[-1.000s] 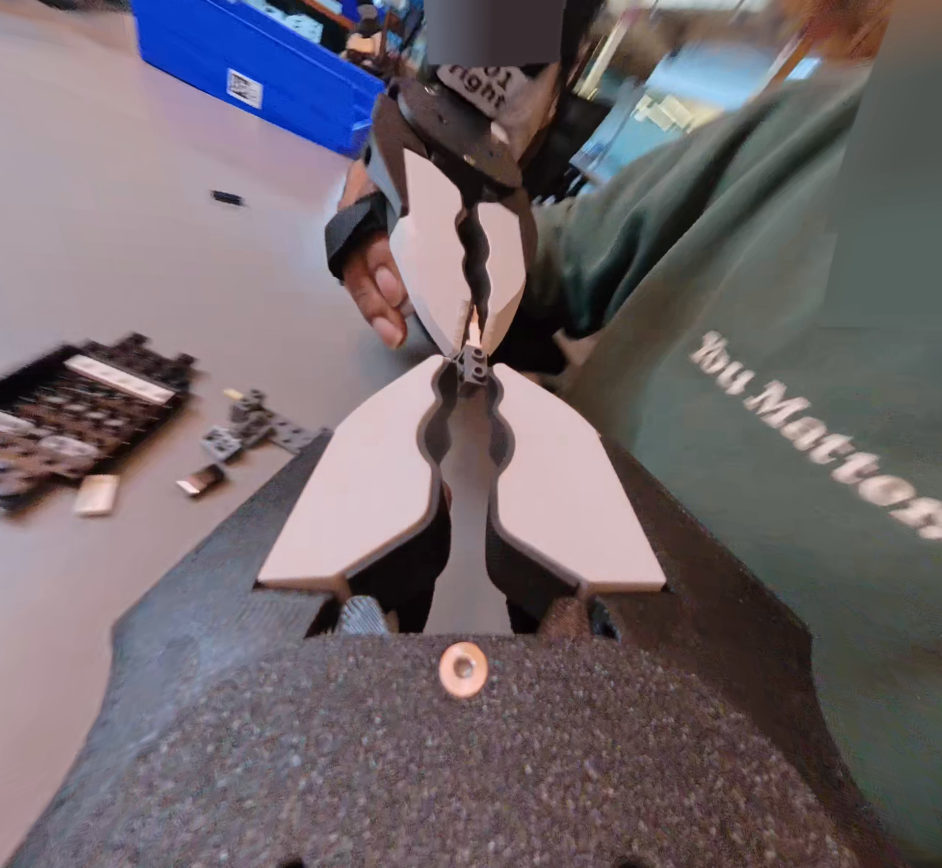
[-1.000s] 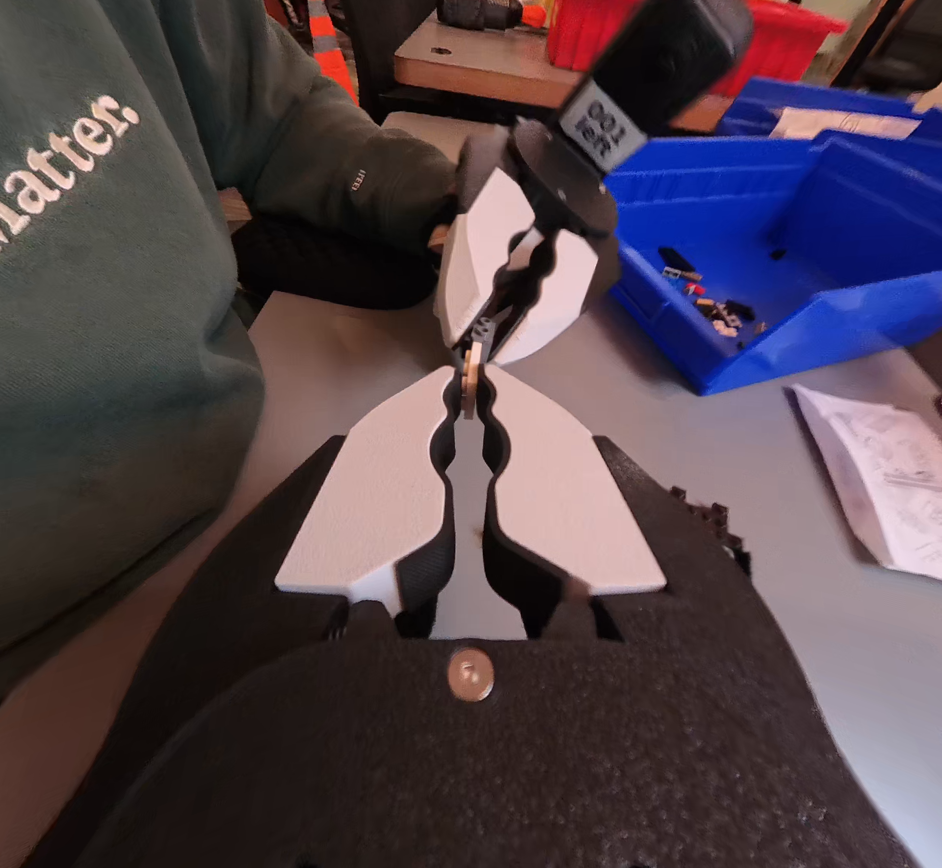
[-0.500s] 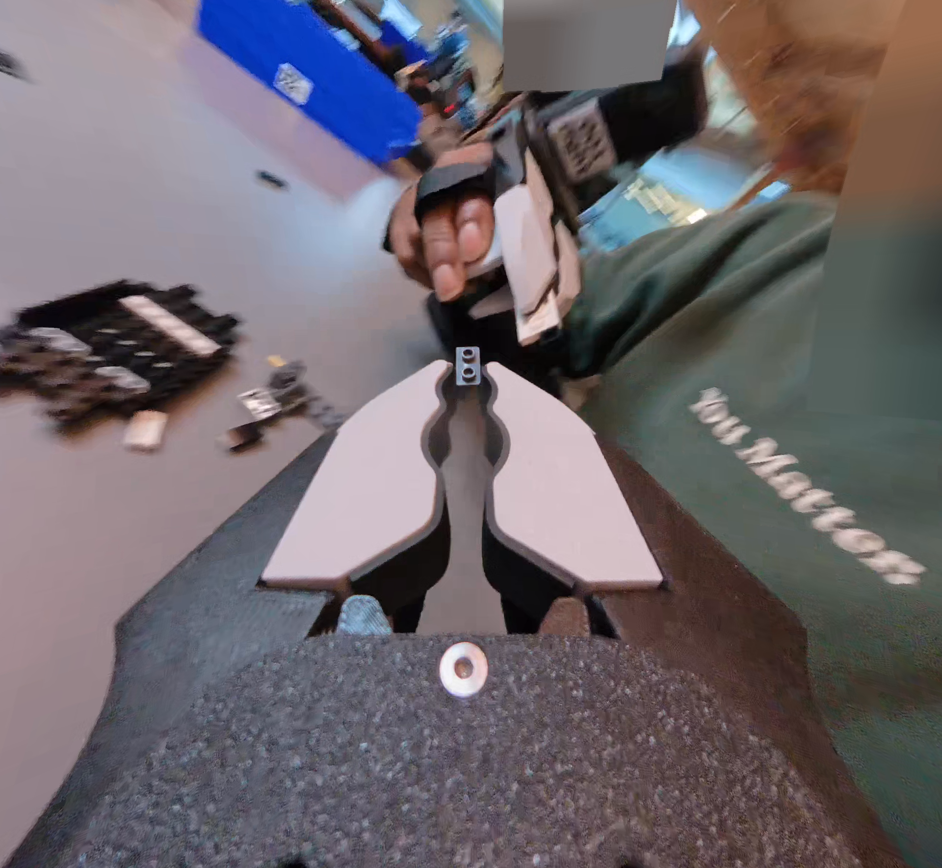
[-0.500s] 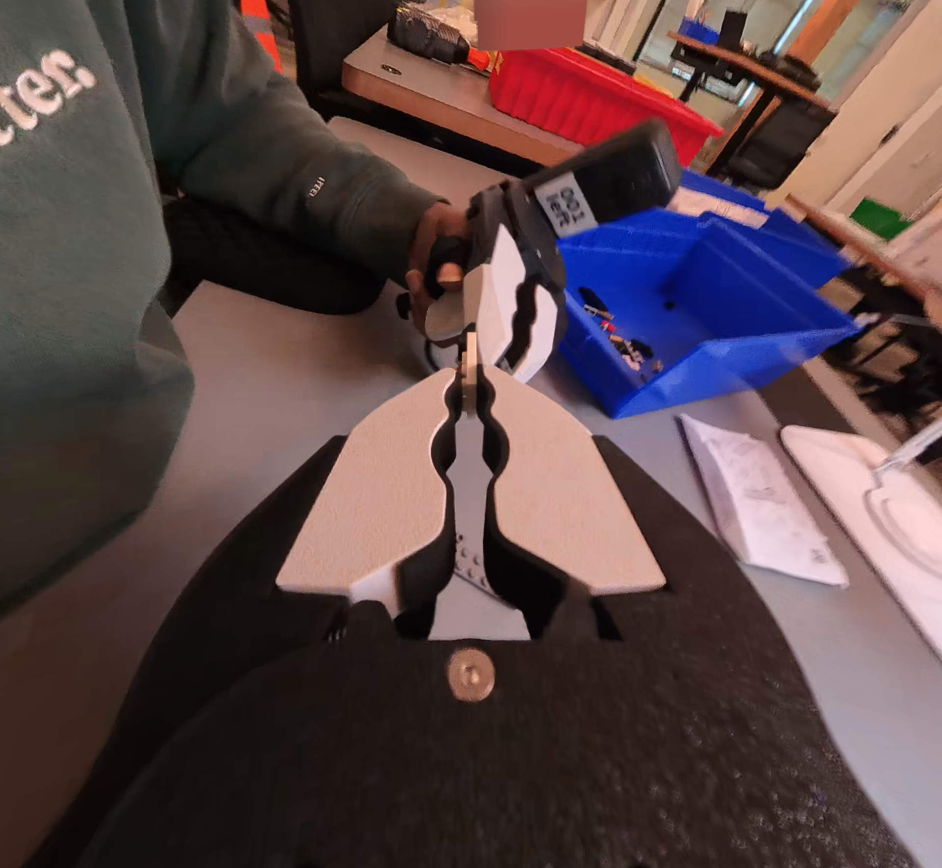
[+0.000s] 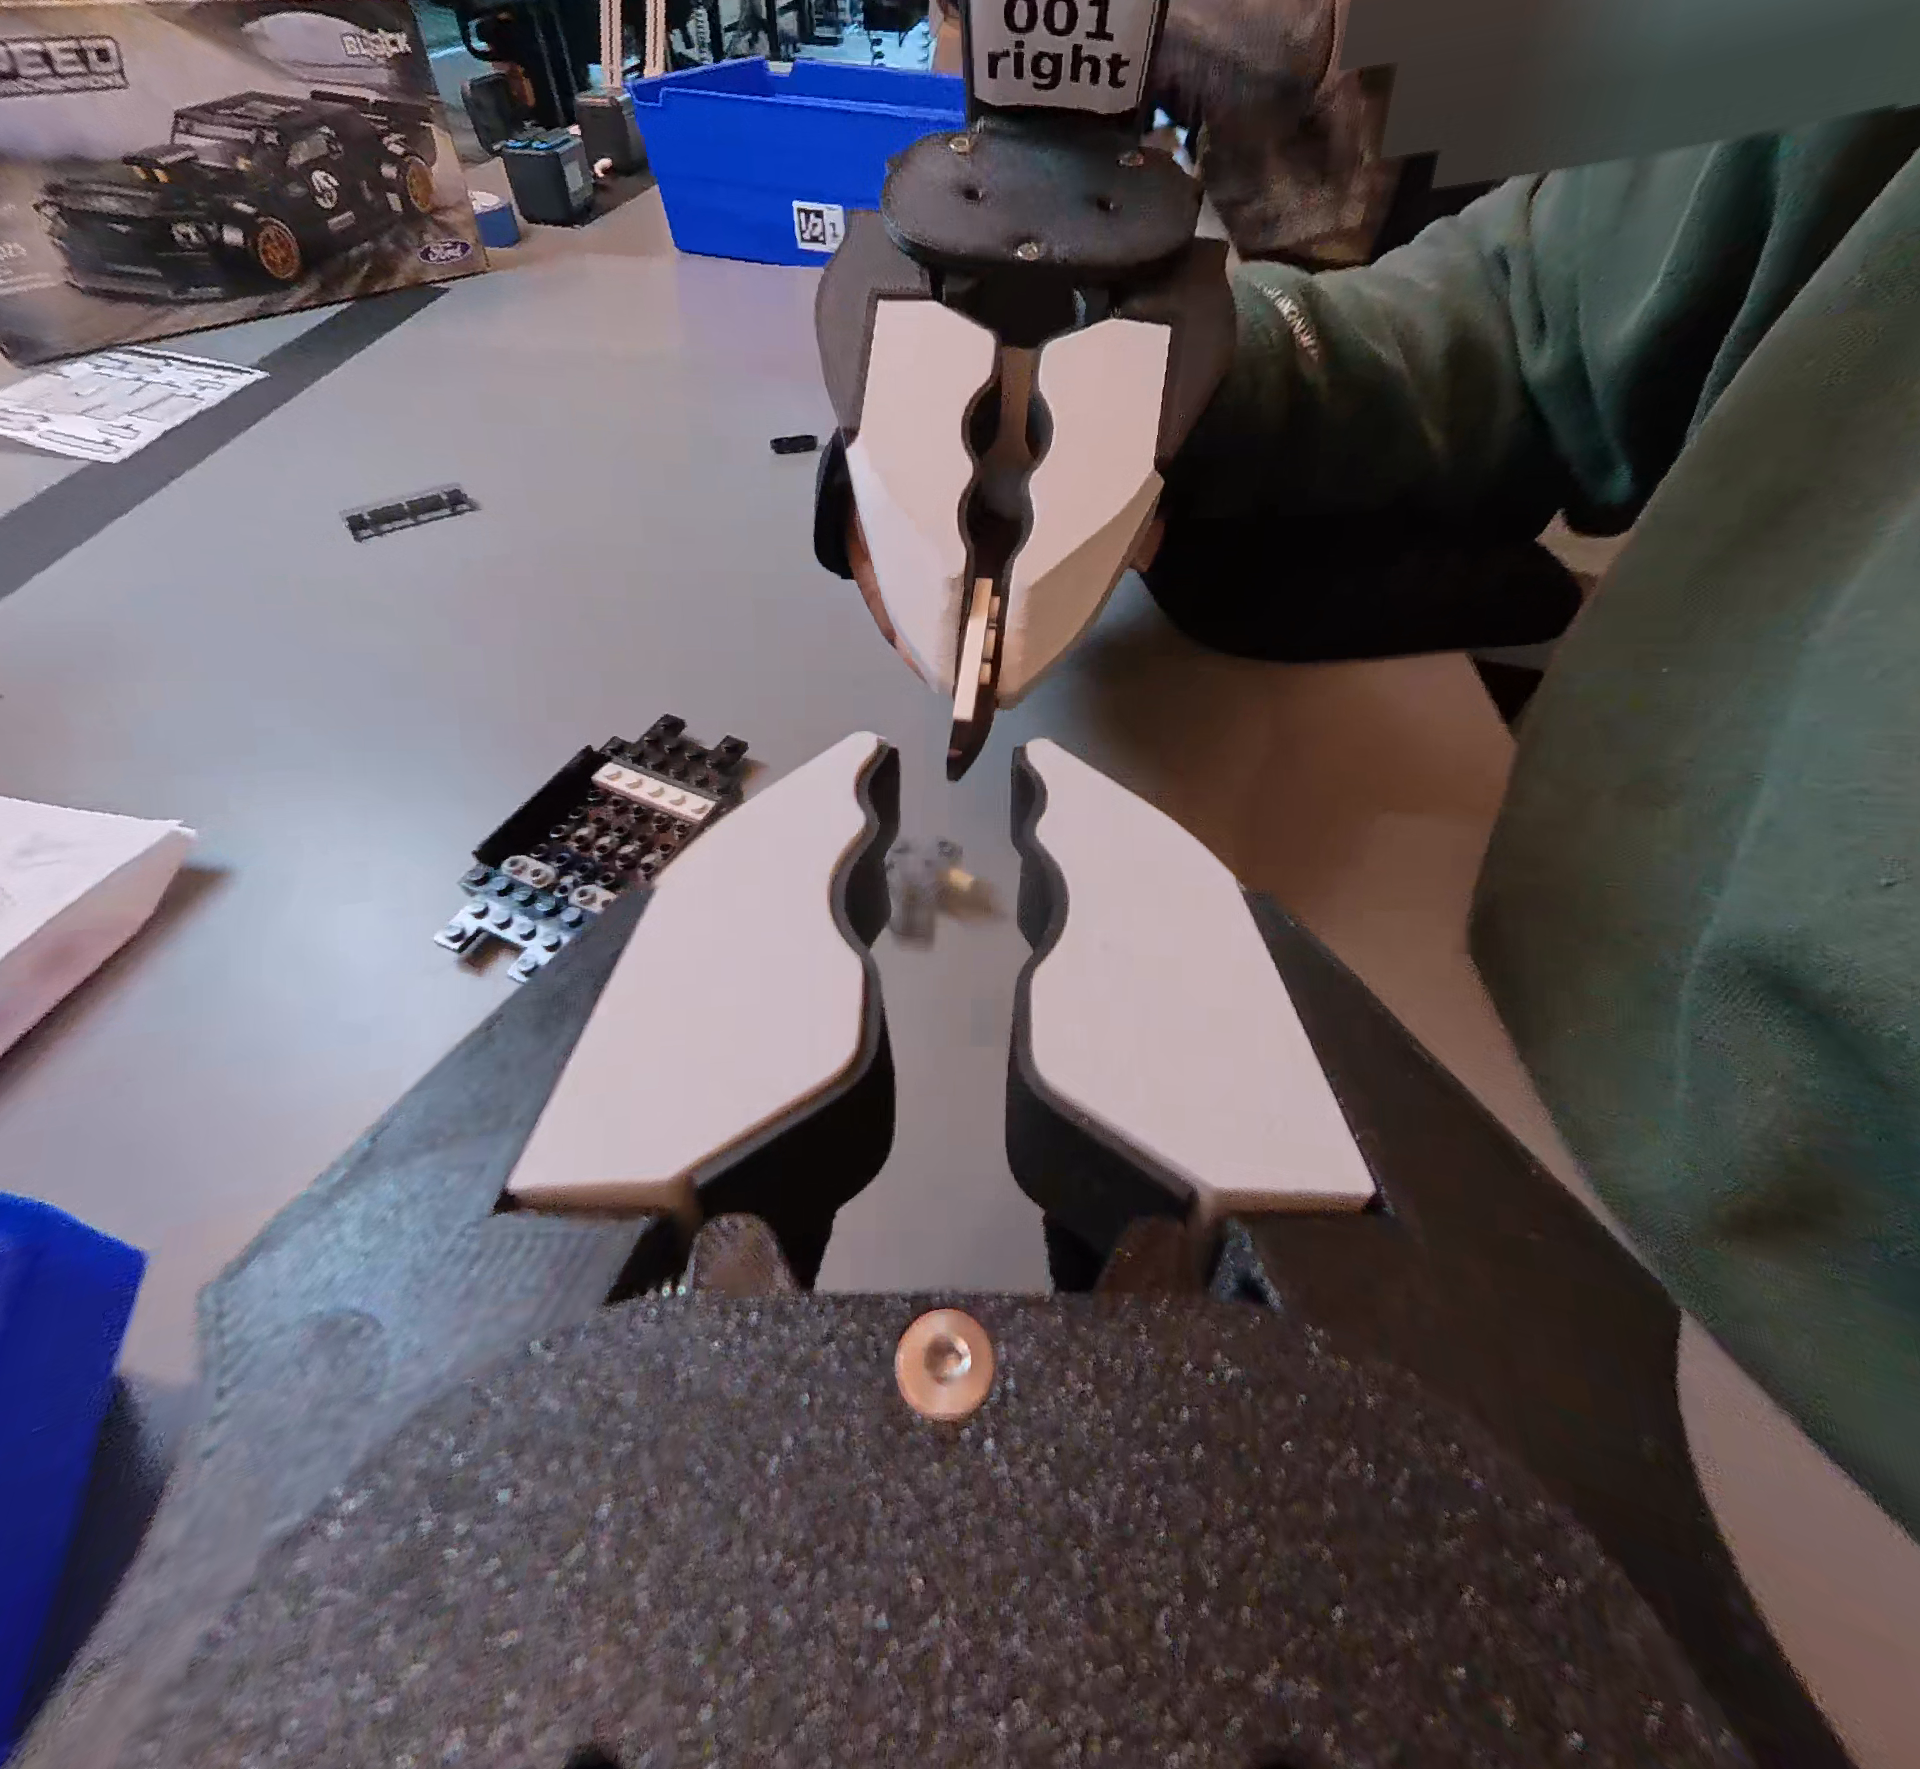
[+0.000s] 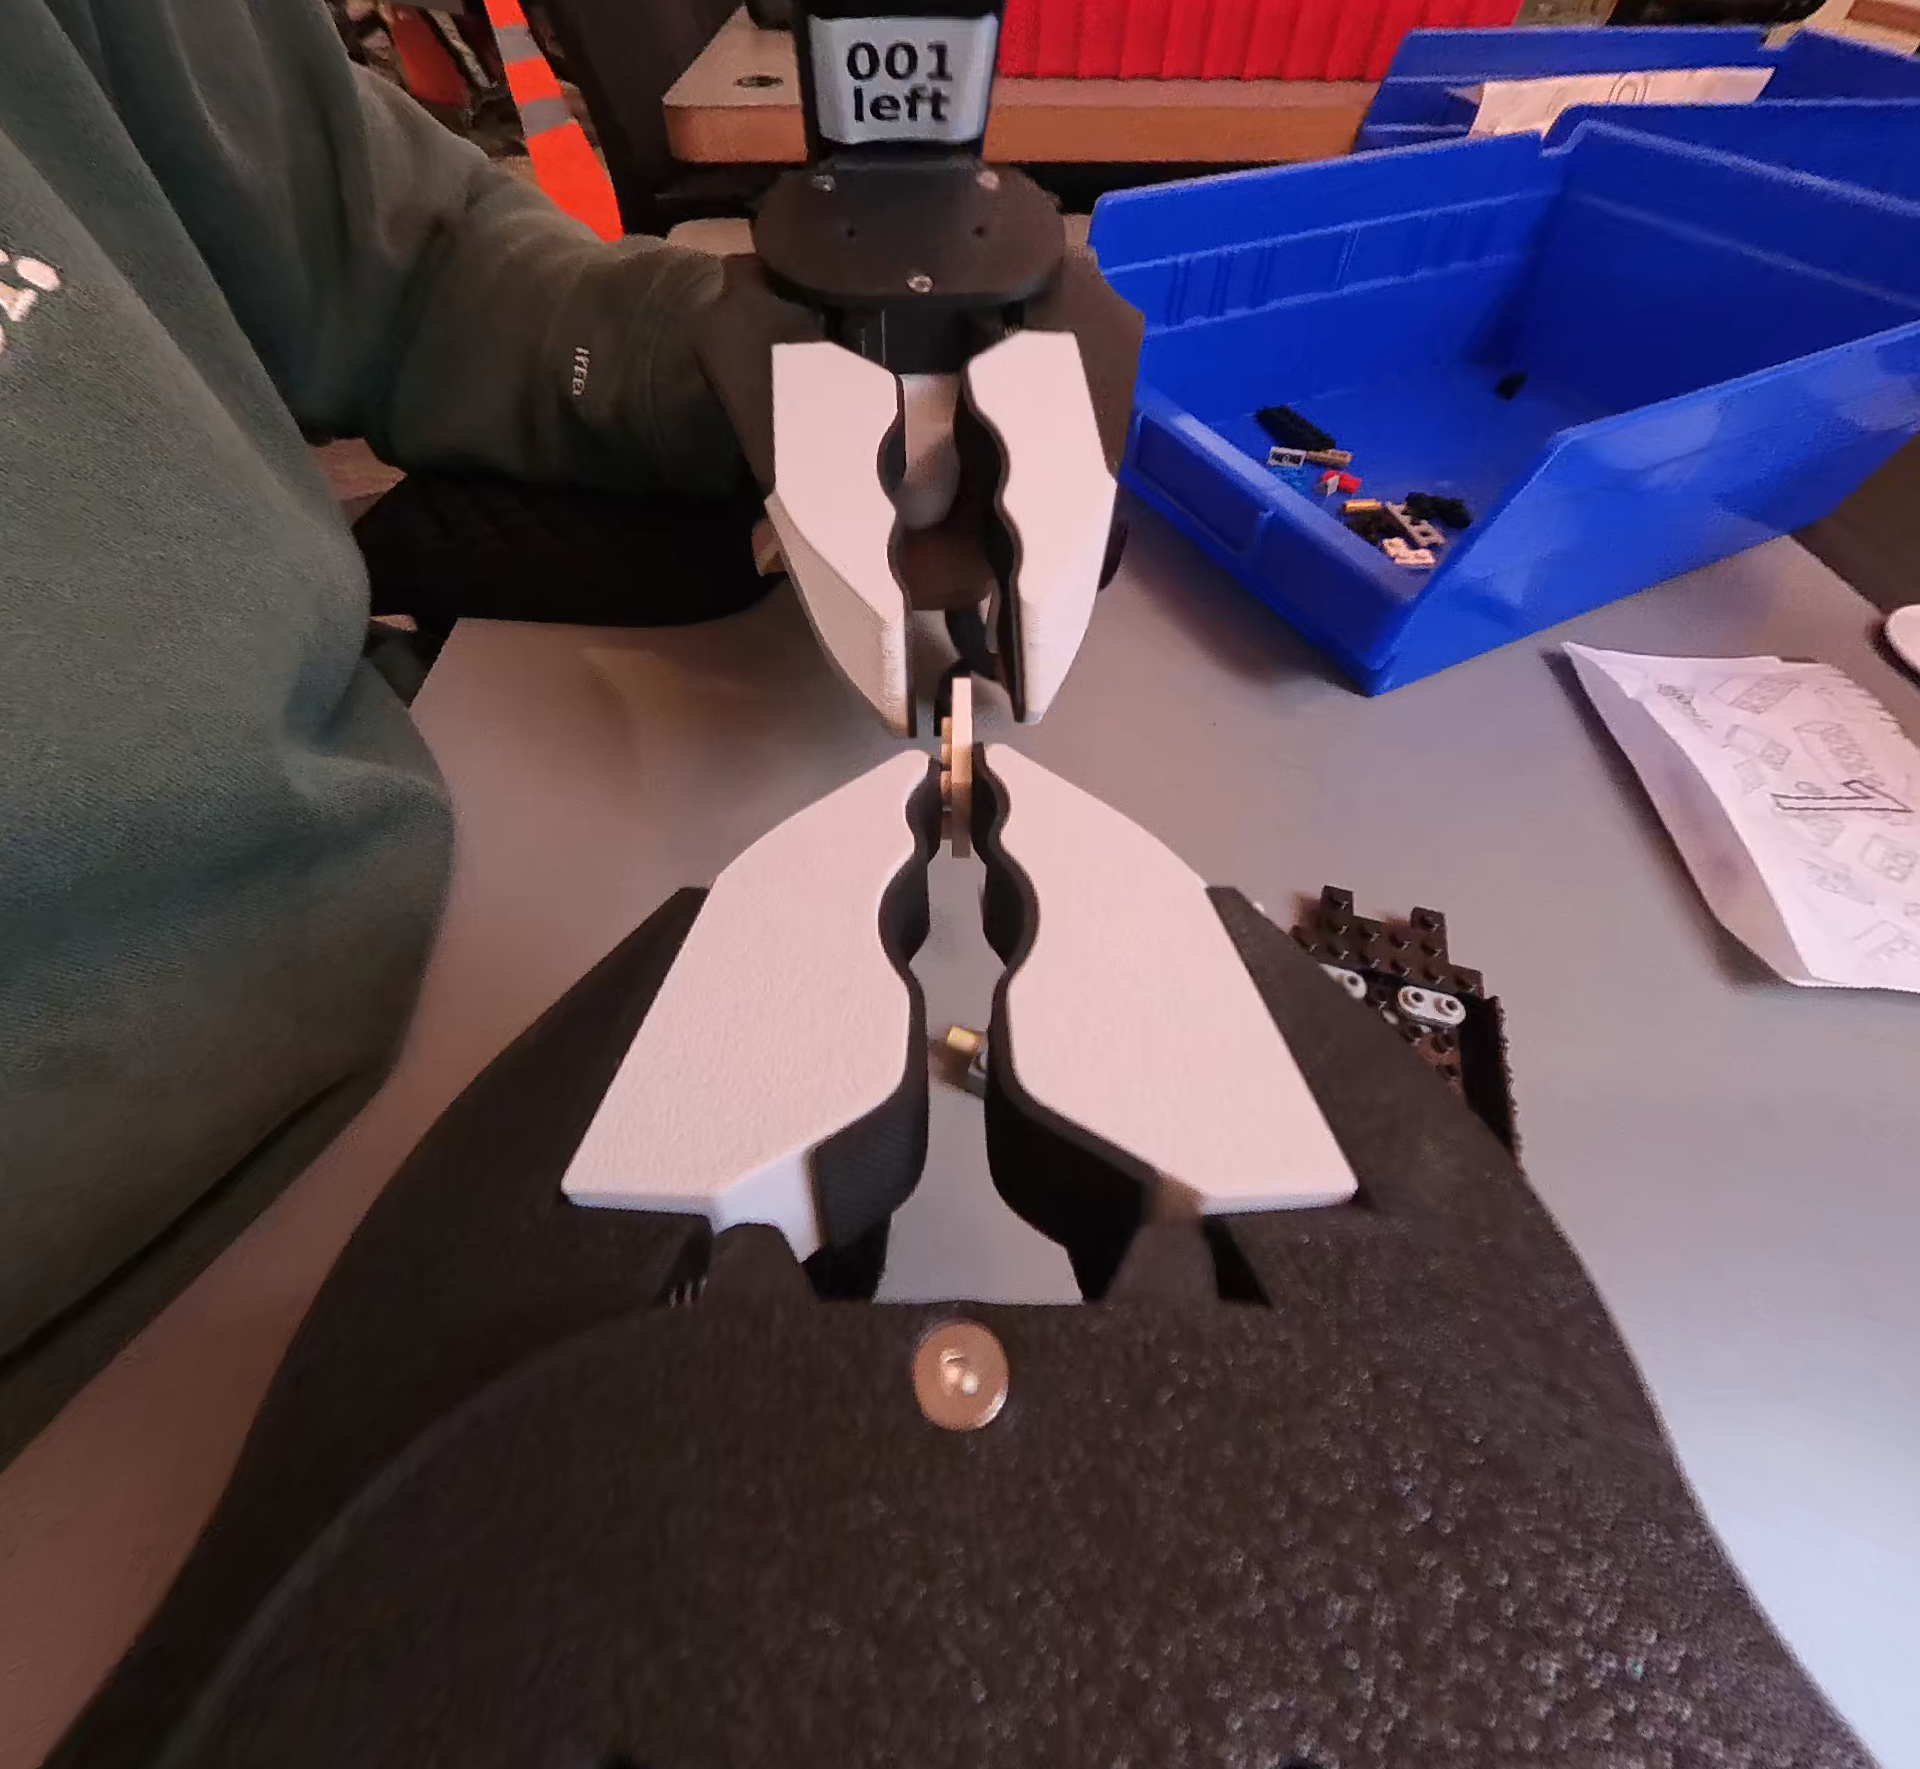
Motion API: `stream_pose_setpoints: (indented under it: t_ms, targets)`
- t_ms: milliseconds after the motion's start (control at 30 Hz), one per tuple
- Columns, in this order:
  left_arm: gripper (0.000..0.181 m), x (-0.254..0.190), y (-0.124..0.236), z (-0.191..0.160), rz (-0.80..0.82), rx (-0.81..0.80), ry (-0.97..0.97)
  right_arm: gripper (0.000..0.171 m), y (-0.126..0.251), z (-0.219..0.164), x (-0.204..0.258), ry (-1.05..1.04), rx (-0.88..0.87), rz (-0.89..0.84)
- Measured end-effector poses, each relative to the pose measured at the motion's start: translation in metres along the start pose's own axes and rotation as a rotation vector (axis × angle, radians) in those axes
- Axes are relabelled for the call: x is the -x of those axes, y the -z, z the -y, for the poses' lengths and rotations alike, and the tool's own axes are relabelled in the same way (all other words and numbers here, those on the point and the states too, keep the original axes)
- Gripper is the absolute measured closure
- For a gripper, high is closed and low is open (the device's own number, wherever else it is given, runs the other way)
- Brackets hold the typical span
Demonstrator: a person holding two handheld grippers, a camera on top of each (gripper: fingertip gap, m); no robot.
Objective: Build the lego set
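The left gripper [image 5: 951, 758] stands with its jaws spread apart and nothing between them; a small grey brick piece [image 5: 925, 883], blurred, shows through the gap, and whether it lies on the grey table [image 5: 623, 472] cannot be told; facing it, tip to tip, the right gripper [image 6: 956, 769] is clamped on a thin tan plate [image 6: 958, 789], which sticks out past its fingertips toward the left's; a black brick assembly [image 5: 613, 831] sits on the table just left of the left gripper; a blue bin [image 6: 1558, 348] with loose pieces stands well off, a printed sheet [image 6: 1787, 794] beside it.
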State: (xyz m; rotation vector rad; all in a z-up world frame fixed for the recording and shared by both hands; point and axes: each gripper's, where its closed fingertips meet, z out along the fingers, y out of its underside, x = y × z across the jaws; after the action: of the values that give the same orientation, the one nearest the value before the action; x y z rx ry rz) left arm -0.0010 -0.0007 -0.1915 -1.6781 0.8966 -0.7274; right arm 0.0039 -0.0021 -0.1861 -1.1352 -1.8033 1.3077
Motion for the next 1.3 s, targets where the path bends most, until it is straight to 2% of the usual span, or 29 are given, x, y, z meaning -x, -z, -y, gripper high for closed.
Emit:
stream_pose_setpoints:
  t_ms: [167, 267, 433, 533, 667, 767, 867, 900, 933, 967, 1033, 1233, 1300]
  targets:
    - [0.174, 0.002, -0.001, -0.005, 0.046, 0.041, -0.071, 0.166, -0.003, -0.005, -0.003, -0.034, 0.018, -0.006]
    - [0.174, 0.008, -0.002, -0.004, 0.091, 0.055, -0.07, 0.166, -0.003, -0.004, -0.009, -0.071, 0.012, -0.031]
    - [0.176, 0.03, -0.002, -0.006, 0.284, 0.121, 0.012, 0.166, -0.005, -0.007, -0.034, -0.13, 0.048, -0.233]
    - [0.176, 0.035, -0.006, -0.014, 0.37, 0.184, -0.062, 0.166, -0.007, -0.015, -0.04, -0.13, 0.093, -0.302]
    - [0.176, 0.039, -0.001, -0.02, 0.348, 0.184, -0.068, 0.166, 0.001, -0.019, -0.052, -0.19, 0.074, -0.308]
    - [0.176, 0.073, 0.028, -0.012, 0.518, 0.169, -0.059, 0.167, 0.01, -0.02, -0.061, -0.208, 0.061, -0.331]
    - [0.176, 0.125, 0.083, -0.006, 0.844, 0.185, -0.042, 0.167, 0.01, -0.019, -0.062, -0.202, 0.054, -0.335]
    - [0.173, 0.141, 0.097, -0.012, 0.919, 0.22, -0.021, 0.167, 0.009, -0.019, -0.061, -0.199, 0.057, -0.328]
    - [0.158, 0.152, 0.106, -0.025, 0.951, 0.283, 0.025, 0.167, 0.007, -0.02, -0.06, -0.194, 0.064, -0.319]
    - [0.14, 0.159, 0.11, -0.041, 0.952, 0.347, 0.094, 0.167, 0.005, -0.021, -0.058, -0.186, 0.071, -0.311]
    - [0.126, 0.16, 0.105, -0.056, 0.895, 0.354, 0.184, 0.167, 0.002, -0.022, -0.055, -0.166, 0.08, -0.302]
    - [0.12, 0.146, 0.092, -0.052, 0.842, 0.377, 0.092, 0.167, 0.003, -0.021, -0.054, -0.16, 0.068, -0.294]
    - [0.13, 0.128, 0.074, -0.04, 0.716, 0.312, 0.036, 0.166, 0.004, -0.019, -0.054, -0.167, 0.051, -0.29]
